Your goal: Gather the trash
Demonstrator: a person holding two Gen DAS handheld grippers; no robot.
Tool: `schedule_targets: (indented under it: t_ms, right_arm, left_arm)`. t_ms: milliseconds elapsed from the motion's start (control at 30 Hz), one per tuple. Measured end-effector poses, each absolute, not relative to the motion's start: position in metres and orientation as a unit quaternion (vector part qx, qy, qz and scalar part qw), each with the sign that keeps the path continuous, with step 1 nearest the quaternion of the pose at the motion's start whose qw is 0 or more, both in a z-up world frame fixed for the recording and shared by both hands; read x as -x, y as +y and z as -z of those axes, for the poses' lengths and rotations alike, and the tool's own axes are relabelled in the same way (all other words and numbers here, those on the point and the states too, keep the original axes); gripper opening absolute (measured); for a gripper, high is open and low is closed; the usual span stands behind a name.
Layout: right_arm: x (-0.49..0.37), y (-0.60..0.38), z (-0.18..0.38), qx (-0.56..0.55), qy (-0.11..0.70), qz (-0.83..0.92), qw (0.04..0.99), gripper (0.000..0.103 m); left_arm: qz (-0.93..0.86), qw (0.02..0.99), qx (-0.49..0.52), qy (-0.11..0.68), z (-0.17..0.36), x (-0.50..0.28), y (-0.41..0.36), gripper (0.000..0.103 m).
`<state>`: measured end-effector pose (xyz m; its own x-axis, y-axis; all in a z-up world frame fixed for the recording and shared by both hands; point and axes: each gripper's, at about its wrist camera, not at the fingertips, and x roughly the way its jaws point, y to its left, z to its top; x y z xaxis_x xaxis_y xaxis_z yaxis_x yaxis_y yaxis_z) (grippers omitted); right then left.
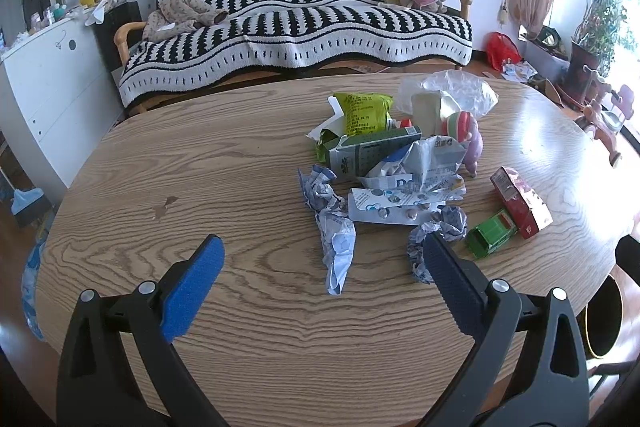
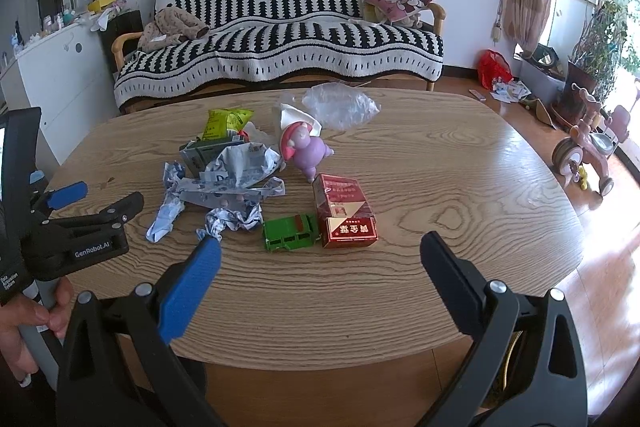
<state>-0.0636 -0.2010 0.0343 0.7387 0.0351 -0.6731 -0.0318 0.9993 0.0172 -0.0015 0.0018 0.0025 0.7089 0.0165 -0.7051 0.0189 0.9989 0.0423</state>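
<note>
Left wrist: left hand-held gripper [image 1: 322,253] spread, empty, above worktop [image 1: 200,167]; crumpled wrapper [image 1: 334,231] between fingers. Drop straight, pinch mid-twist.
Right wrist: right hand-held gripper [image 2: 320,251] spread, empty; red carton [image 2: 346,213] ahead, beside green toy truck [image 2: 290,231]. Avoid truck.

The clearest lettering is "GenRobot.AI", white on the black side of the left gripper [image 2: 100,199], seen from the right wrist camera. Below it, on the same tool's handle, small white words run sideways; they seem to read "Data Acquisition System", though they are too small to be sure.

Right of the left gripper, the red carton [image 2: 346,213] carries three large white Chinese characters on its near end, shown upside down. Between the gripper and that carton, the crumpled blue-and-white wrapper [image 2: 240,167] shows a big letter "D" and fine print too small to read. Behind it, the yellow-green snack bag [image 1: 366,111] bears dense, unreadable print.
</note>
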Motion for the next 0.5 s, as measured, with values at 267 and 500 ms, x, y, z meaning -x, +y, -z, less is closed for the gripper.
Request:
schedule_targets:
  t_ms: [267, 500]
  right_arm:
    - [0.0640, -0.2014, -0.0356, -0.003, 0.361, -0.018, 0.932, 0.096]
    - [0.0639, -0.2019, -0.0368, -0.003, 0.360, -0.019, 0.933, 0.097]
  left_arm:
    - [-0.001, 0.924, -0.023, 0.382, -0.0026, 0.0024, 0.0027, 0.097]
    - [-0.001, 0.924, -0.022, 0.382, -0.0020, 0.0019, 0.0027, 0.097]
